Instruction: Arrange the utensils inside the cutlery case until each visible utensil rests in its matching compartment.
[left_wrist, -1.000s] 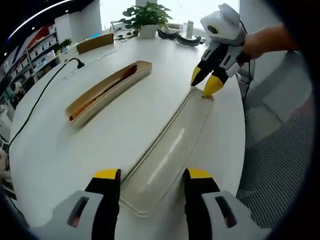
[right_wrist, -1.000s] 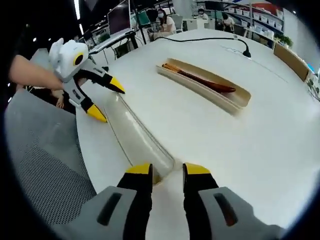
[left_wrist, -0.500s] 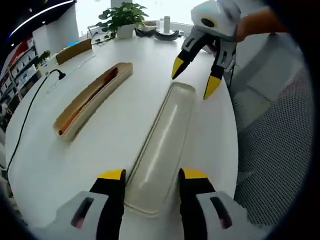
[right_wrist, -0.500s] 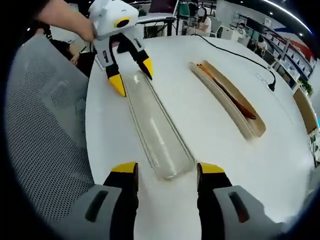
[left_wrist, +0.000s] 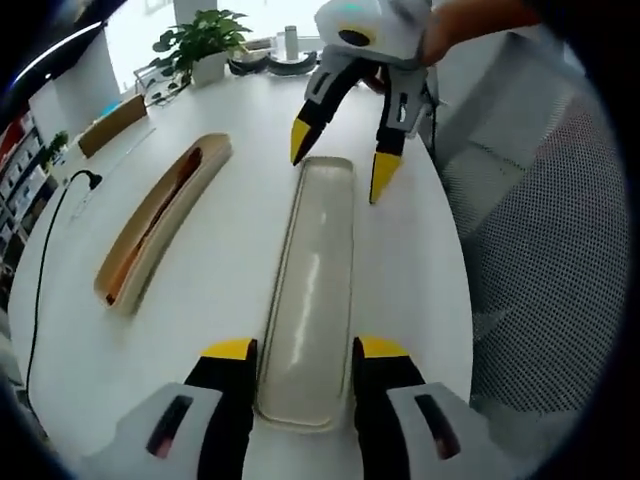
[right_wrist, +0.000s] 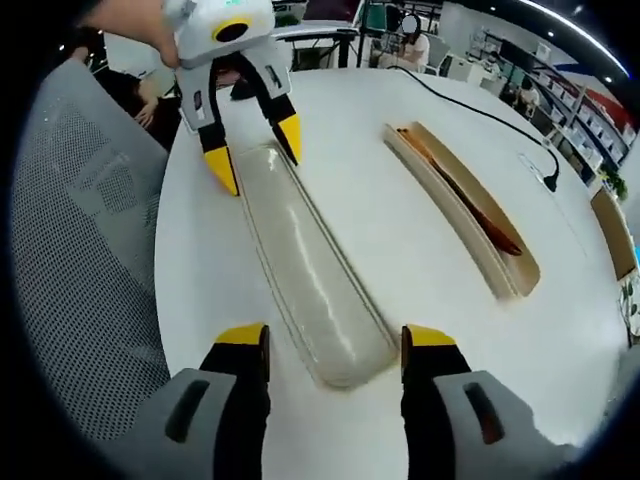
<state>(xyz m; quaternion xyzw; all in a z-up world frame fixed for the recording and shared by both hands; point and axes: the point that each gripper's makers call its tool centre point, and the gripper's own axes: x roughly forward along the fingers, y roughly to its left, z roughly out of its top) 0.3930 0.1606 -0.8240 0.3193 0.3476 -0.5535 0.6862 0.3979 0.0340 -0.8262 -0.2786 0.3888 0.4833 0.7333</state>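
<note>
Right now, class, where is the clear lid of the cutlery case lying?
In both views the clear lid lies on the white table, one end between each gripper's open jaws, beside and apart from the beige case.

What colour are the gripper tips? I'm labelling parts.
Yellow, on black fingers; clearest in the left gripper view.

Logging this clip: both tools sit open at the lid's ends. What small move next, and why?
Probably close both tools on the lid together. The left tool and right tool each straddle one end, open, not gripping. The case with utensils lies apart, uncovered.
</note>
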